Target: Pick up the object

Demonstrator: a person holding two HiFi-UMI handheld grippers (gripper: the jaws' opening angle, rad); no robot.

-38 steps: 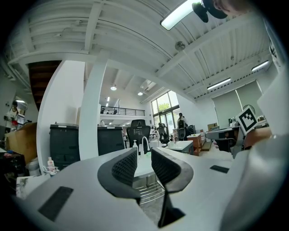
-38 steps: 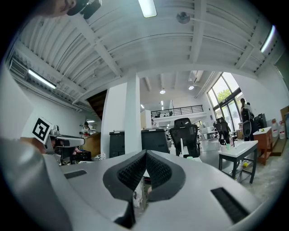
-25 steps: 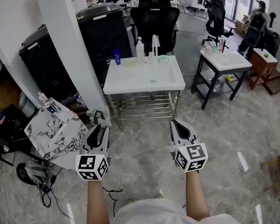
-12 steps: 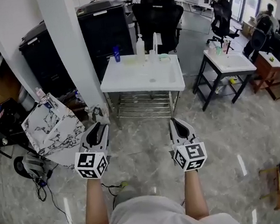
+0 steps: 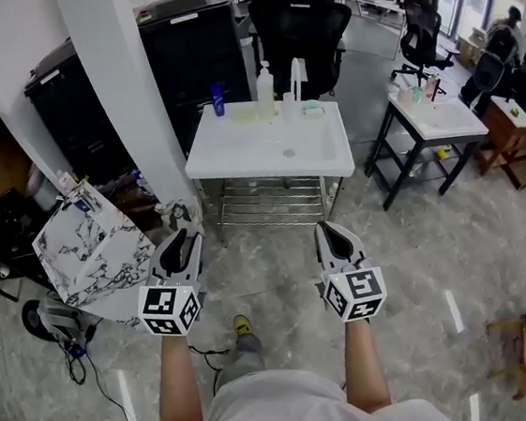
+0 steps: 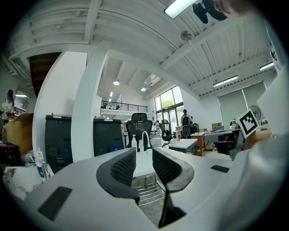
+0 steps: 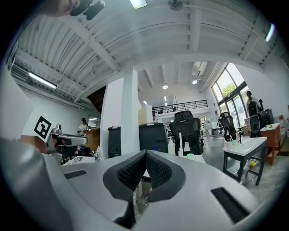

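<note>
A white table (image 5: 239,165) stands ahead with a small blue bottle (image 5: 217,100), a clear bottle (image 5: 264,89), a white curved piece (image 5: 296,77) and a pale green cup (image 5: 311,107) along its far edge. Which of them the task means I cannot tell. Both grippers hang over the floor, short of the table. My left gripper (image 5: 181,247) is open with a narrow gap and nothing in it; in its own view (image 6: 144,163) the table top (image 6: 143,168) shows through the gap. My right gripper (image 5: 334,235) is shut and empty, its tips (image 7: 146,154) touching.
A white pillar (image 5: 133,106) and black cabinets (image 5: 194,62) stand left of the table. A marble-patterned slab (image 5: 89,253) leans at the left with cables (image 5: 76,353) on the floor. A black chair (image 5: 298,21) sits behind the table. A second table (image 5: 437,119) is at the right.
The view has moved forward, so the table sits a little closer. A yellow shoe now shows below between the arms. Both grippers keep their pose.
</note>
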